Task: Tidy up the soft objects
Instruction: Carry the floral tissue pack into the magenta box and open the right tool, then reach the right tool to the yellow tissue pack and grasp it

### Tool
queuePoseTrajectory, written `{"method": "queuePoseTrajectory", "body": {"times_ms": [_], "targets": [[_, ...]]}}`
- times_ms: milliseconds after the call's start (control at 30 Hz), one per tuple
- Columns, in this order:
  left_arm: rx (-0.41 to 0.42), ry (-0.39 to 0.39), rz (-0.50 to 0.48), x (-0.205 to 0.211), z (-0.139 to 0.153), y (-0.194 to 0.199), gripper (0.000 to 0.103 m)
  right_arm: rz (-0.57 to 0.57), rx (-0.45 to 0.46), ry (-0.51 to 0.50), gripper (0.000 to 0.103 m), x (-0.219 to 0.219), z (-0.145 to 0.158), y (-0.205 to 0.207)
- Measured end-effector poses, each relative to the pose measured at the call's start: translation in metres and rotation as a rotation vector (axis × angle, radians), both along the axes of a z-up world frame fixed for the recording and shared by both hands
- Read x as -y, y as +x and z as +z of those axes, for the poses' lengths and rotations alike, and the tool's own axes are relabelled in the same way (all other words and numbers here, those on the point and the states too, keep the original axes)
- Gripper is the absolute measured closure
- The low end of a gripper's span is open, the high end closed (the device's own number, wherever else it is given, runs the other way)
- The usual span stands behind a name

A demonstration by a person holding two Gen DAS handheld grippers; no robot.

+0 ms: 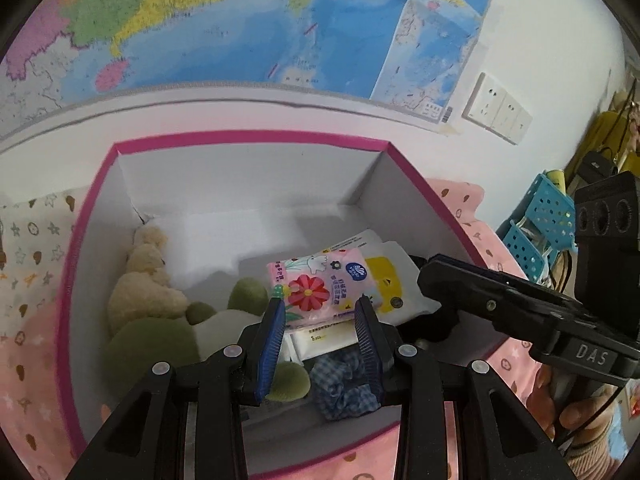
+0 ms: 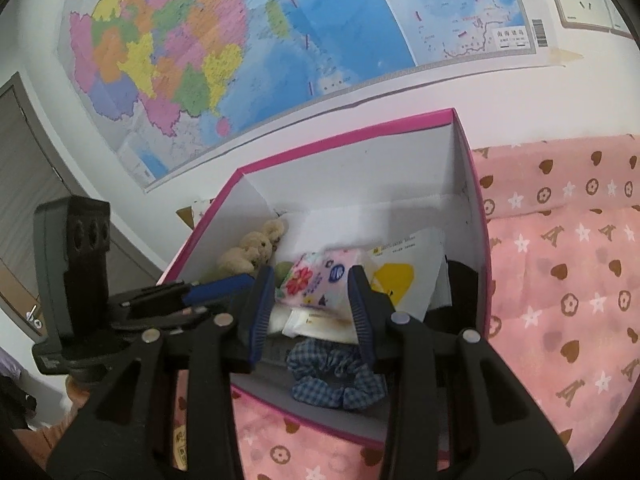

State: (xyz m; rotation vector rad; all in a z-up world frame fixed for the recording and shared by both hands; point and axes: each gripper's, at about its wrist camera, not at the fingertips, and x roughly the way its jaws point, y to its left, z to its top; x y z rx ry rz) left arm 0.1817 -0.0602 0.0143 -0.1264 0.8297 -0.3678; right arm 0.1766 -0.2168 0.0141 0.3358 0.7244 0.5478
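A pink-rimmed white box [image 1: 248, 138] [image 2: 344, 136] stands on a pink patterned cloth. Inside lie a beige plush bear [image 1: 144, 284] [image 2: 252, 250], a green plush [image 1: 160, 344], a pink flowered tissue pack [image 1: 320, 288] [image 2: 316, 280], a white pack with a yellow mark [image 1: 394, 284] [image 2: 404, 276], a white towel [image 1: 240, 240] and a blue checked scrunchie [image 1: 344, 384] [image 2: 336, 376]. My left gripper [image 1: 320, 312] is open and empty above the tissue pack. My right gripper [image 2: 312, 280] is open and empty above the box; it also shows in the left wrist view [image 1: 500, 300].
A wall map [image 2: 240, 52] hangs behind the box. Wall sockets [image 1: 496, 108] sit to the right. A blue perforated basket [image 1: 540, 224] stands at the far right. The pink cloth [image 2: 560, 260] spreads right of the box. A door [image 2: 24, 160] is at left.
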Motion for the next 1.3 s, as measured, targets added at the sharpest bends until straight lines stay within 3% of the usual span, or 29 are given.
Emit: {"method": "queuePoseTrajectory", "body": {"times_ms": [133, 233, 433, 533, 733, 1133, 1300], "targets": [[0.046, -0.001, -0.018, -0.001, 0.012, -0.016, 0.065, 0.004, 0.010, -0.003, 0.063, 0.000, 0.001, -0.009], [0.088, -0.005, -0.028, -0.005, 0.023, -0.033, 0.055, 0.019, 0.026, 0.000, 0.063, 0.000, 0.005, -0.020], [0.160, -0.027, -0.038, -0.019, 0.038, -0.071, 0.049, 0.117, 0.061, -0.005, 0.063, -0.010, 0.011, -0.056], [0.175, -0.001, -0.039, -0.027, 0.035, -0.091, 0.046, 0.177, 0.063, -0.001, 0.061, -0.016, 0.010, -0.078], [0.085, 0.052, 0.003, -0.052, 0.003, -0.121, 0.046, 0.295, 0.026, -0.014, 0.055, -0.031, -0.007, -0.118], [-0.079, -0.015, 0.023, -0.073, -0.052, -0.157, 0.048, 0.460, -0.198, -0.009, 0.055, -0.086, -0.078, -0.147], [-0.125, -0.030, 0.005, -0.074, -0.065, -0.163, 0.058, 0.469, -0.246, 0.010, 0.055, -0.097, -0.092, -0.150]]}}
